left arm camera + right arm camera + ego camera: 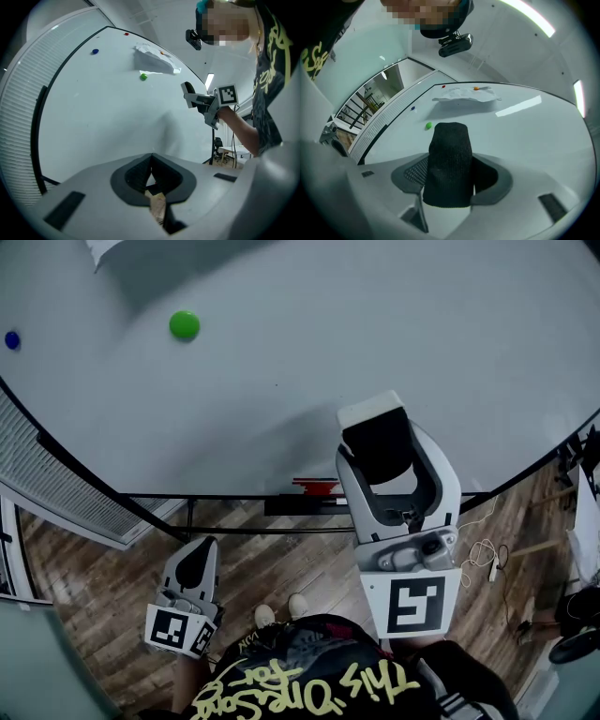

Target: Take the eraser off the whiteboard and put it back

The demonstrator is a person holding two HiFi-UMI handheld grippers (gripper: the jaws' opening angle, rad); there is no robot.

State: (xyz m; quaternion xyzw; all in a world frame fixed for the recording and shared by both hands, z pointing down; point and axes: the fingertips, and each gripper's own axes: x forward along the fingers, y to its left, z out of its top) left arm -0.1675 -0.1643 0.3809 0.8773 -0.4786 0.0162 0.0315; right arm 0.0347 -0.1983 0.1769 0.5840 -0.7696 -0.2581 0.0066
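The eraser (379, 444) has black felt and a white back, and my right gripper (386, 460) is shut on it in front of the whiteboard (309, 352), near its lower edge. In the right gripper view the eraser's felt (448, 161) stands up between the jaws of the right gripper (450, 176). The left gripper view shows the right gripper (205, 100) and the eraser (189, 88) held a little off the board, with a faint shadow below. My left gripper (198, 557) hangs low over the floor at the left, shut and holding nothing (151, 161).
A green magnet (185, 325) and a blue magnet (11, 339) stick to the board's upper left. A crumpled paper (464, 96) is pinned higher up. A red marker (316, 486) lies on the board's tray. Cables (483, 554) trail on the wooden floor at right.
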